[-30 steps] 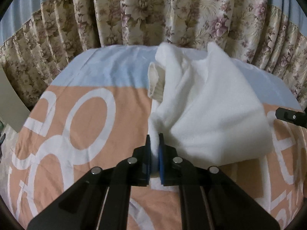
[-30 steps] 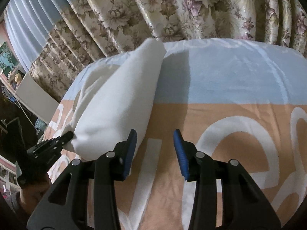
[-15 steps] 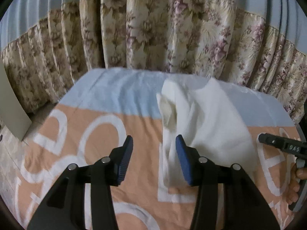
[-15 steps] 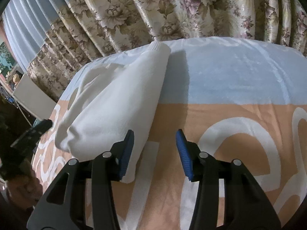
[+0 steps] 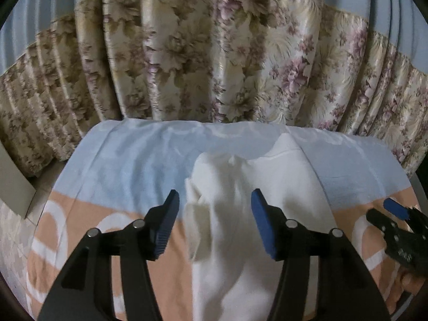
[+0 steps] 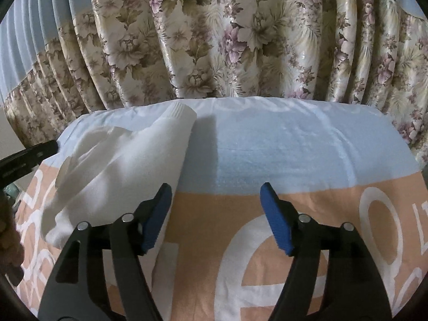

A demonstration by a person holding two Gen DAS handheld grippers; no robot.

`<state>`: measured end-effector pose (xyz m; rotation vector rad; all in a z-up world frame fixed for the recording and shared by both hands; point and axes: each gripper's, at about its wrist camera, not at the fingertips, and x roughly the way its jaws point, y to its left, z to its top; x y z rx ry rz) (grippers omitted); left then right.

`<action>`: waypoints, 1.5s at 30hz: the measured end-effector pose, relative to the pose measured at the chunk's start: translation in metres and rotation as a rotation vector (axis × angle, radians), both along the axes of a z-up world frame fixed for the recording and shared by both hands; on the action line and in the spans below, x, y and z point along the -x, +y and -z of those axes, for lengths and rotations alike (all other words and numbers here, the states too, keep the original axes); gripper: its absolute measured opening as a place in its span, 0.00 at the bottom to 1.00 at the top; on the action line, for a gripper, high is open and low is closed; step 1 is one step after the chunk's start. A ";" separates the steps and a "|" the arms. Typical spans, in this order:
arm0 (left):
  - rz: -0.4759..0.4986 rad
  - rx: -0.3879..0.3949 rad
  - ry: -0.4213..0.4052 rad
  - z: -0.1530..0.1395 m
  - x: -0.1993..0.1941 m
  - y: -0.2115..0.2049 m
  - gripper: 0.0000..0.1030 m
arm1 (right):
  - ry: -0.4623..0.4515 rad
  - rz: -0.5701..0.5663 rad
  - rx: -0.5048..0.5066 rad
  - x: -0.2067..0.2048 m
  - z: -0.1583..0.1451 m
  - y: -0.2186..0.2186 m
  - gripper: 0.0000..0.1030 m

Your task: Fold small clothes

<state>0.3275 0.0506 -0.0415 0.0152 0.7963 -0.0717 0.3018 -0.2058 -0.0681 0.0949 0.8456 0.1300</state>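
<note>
A small white garment lies bunched and partly folded on a towel-covered surface. My left gripper hovers above its near part, jaws opening, with the cloth below them and no pad touching it. In the right wrist view the same white garment lies to the left, its ribbed cuff pointing to the far edge. My right gripper is over bare towel just right of the cloth, jaws opening, nothing between them. The right gripper also shows at the right edge of the left wrist view.
The towel is pale blue at the far end and orange with big white letters nearer me. A floral curtain hangs close behind the far edge. A grey panel stands at the left. A hand shows at the left edge.
The left gripper let go of the garment's near edge, opened and drew back and up. The garment sank flatter onto the towel. The right jaws spread wider and tilted in place.
</note>
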 end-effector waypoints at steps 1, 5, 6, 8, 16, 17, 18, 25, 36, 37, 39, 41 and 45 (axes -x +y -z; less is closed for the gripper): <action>0.006 -0.013 0.007 0.002 -0.008 -0.003 0.55 | -0.001 -0.002 0.003 -0.001 0.001 0.000 0.69; 0.024 -0.034 0.063 0.015 -0.042 -0.010 0.55 | 0.018 -0.002 0.010 -0.007 0.009 -0.003 0.71; 0.030 -0.032 0.076 0.019 -0.047 -0.012 0.55 | 0.025 0.004 0.005 -0.009 0.012 -0.005 0.71; 0.041 -0.030 0.106 0.027 -0.058 -0.013 0.55 | 0.037 0.007 0.001 -0.012 0.017 -0.006 0.72; 0.047 -0.062 0.125 0.049 -0.062 -0.002 0.09 | 0.059 -0.020 0.012 -0.018 0.028 0.003 0.74; 0.034 -0.071 0.110 0.045 -0.061 0.002 0.09 | 0.058 -0.020 0.013 -0.019 0.028 0.004 0.74; 0.018 -0.068 0.094 0.041 -0.059 0.008 0.09 | 0.056 -0.019 0.010 -0.020 0.027 0.005 0.74; -0.059 -0.063 0.150 0.072 -0.058 0.031 0.25 | 0.052 -0.041 -0.005 -0.021 0.026 0.024 0.74; -0.174 0.054 0.111 0.078 -0.044 0.070 0.83 | 0.131 -0.062 0.054 -0.019 0.053 0.036 0.75; -0.164 0.051 0.112 0.075 -0.043 0.070 0.83 | 0.124 -0.066 0.065 -0.018 0.053 0.036 0.74; -0.147 0.073 0.108 0.065 -0.039 0.072 0.83 | 0.098 -0.057 0.065 -0.017 0.046 0.032 0.74; -0.109 0.124 0.099 0.053 -0.033 0.076 0.83 | 0.054 -0.045 0.016 -0.017 0.032 0.024 0.74; -0.061 0.190 0.069 0.032 -0.006 0.079 0.83 | 0.025 -0.054 -0.033 -0.024 0.009 0.022 0.76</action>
